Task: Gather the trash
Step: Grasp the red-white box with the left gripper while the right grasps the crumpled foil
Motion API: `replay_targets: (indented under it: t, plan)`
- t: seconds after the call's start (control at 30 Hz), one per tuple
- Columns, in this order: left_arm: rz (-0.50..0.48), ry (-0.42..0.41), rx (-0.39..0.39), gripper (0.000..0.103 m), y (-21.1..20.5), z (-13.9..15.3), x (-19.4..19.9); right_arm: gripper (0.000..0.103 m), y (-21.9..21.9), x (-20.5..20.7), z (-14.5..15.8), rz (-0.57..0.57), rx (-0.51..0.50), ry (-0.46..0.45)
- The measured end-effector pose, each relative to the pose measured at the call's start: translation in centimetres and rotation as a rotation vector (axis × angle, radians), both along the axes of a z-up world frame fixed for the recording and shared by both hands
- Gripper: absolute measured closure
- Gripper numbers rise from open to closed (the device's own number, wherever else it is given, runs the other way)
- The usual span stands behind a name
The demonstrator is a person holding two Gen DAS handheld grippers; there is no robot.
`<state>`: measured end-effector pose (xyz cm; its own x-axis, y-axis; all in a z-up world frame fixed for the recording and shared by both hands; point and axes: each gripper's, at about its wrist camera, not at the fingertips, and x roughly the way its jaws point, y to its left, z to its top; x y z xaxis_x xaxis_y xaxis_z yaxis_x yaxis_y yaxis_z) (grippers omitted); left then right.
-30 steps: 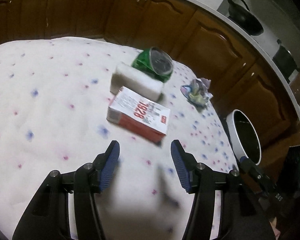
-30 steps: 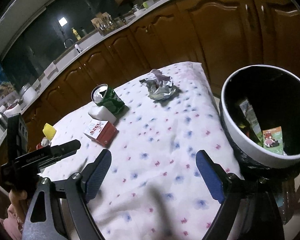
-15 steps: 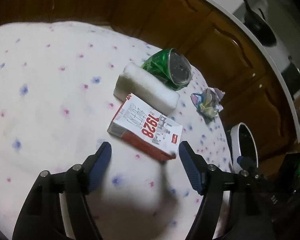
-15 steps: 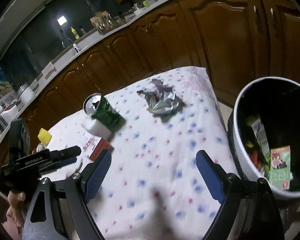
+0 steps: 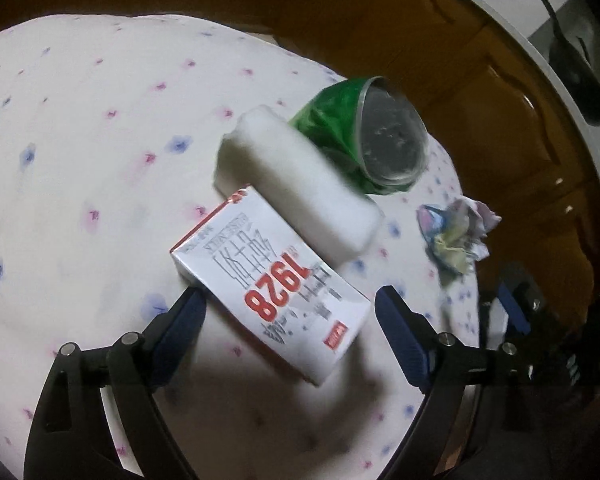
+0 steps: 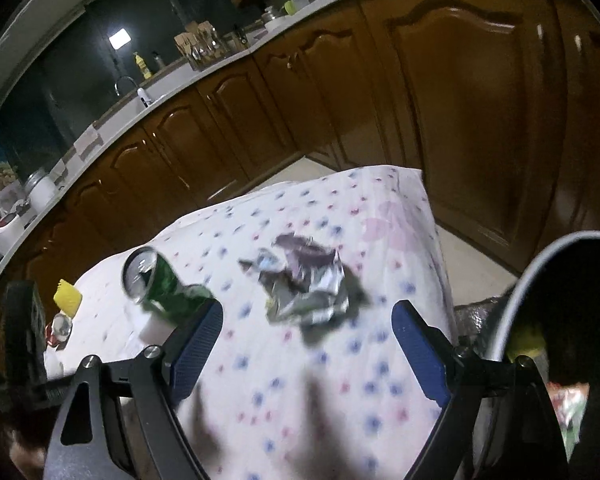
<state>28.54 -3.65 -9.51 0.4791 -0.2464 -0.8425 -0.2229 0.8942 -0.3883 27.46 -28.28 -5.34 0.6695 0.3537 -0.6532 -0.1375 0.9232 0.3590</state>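
Dark wooden cabinets [image 5: 440, 40] curved behind the flowered cloth [image 5: 80, 160] in my left view. My left gripper [image 5: 290, 330] was opening its jaws, and the near end of the red-and-white carton [image 5: 272, 280] lay between the pads, untouched. A white block [image 5: 296, 184] and a green can [image 5: 364, 136] crowded its far edge.

In my right view my right gripper [image 6: 306, 350] stood wide and empty, short of the crumpled wrapper [image 6: 304, 290]. Bare cloth lay around it; the bin [image 6: 540, 280] rim stood right.

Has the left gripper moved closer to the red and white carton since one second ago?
Yes. The left gripper came toward the carton lying on the tablecloth; its opening jaws now flank it.
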Motion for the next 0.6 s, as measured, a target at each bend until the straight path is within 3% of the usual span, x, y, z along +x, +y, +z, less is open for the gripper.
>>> replay_targets:
  t: [0.07, 0.17, 0.2, 0.27, 0.3, 0.37, 0.6]
  plan:
    - [-0.008, -0.016, 0.040, 0.015, -0.3, 0.2, 0.0, 0.015, 0.5, 1.1, -0.6, 0.009, -0.010, 0.014]
    - [-0.045, -0.041, 0.061, 0.026, -0.2, 0.1, -0.3, 0.020, 1.3, 2.6, -1.9, 0.034, -0.029, 0.049]
    - [-0.055, -0.045, 0.060, 0.028, -0.1, 0.1, -0.3, 0.026, 1.5, 2.9, -2.4, 0.043, -0.035, 0.060]
    - [-0.083, -0.056, 0.074, 0.029, 0.1, 0.2, -0.7, 0.061, 1.7, 2.9, -3.1, 0.051, -0.045, 0.077]
    - [-0.099, -0.061, 0.083, 0.030, 0.2, 0.3, -0.9, 0.063, 1.8, 2.7, -3.1, 0.052, -0.044, 0.075]
    - [-0.127, -0.069, 0.093, 0.030, 0.5, 0.4, -1.5, 0.076, 1.7, 1.7, -2.6, 0.056, -0.048, 0.047]
    - [-0.285, -0.100, 0.105, 0.032, 1.9, 1.2, -5.2, 0.078, 1.5, -2.1, -1.3, 0.081, -0.024, 0.027]
